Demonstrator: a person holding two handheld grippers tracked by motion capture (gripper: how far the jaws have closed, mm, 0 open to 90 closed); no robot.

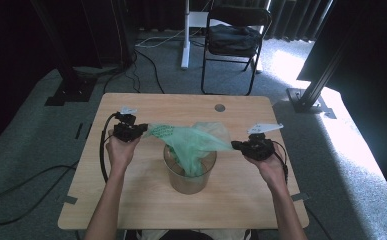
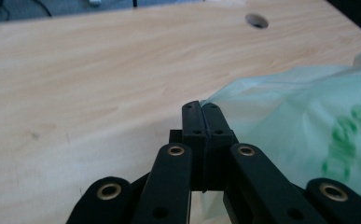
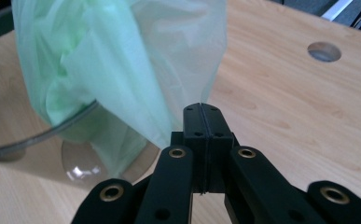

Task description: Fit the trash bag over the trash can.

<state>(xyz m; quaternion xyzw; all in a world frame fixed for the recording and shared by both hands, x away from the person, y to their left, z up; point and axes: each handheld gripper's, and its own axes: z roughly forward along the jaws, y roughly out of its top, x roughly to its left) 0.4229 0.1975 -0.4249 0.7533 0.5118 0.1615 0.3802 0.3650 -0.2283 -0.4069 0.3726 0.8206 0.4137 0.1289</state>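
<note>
On the light wooden table (image 1: 131,200) I have the thin green plastic bag (image 1: 193,142) hanging partly inside the clear round plastic bin (image 1: 188,175), its mouth stretched wide above the rim. My left gripper (image 1: 140,129) and right gripper (image 1: 237,145) each pinch an opposite edge of the bag; I judge the lining half done, with the mouth yet to fold over the rim.

The high view looks forward and down over the whole table (image 1: 146,210). Each gripper view sits close above the tabletop, facing the far edge; both share the green bag (image 2: 308,121) and cable hole (image 3: 324,51).
</note>
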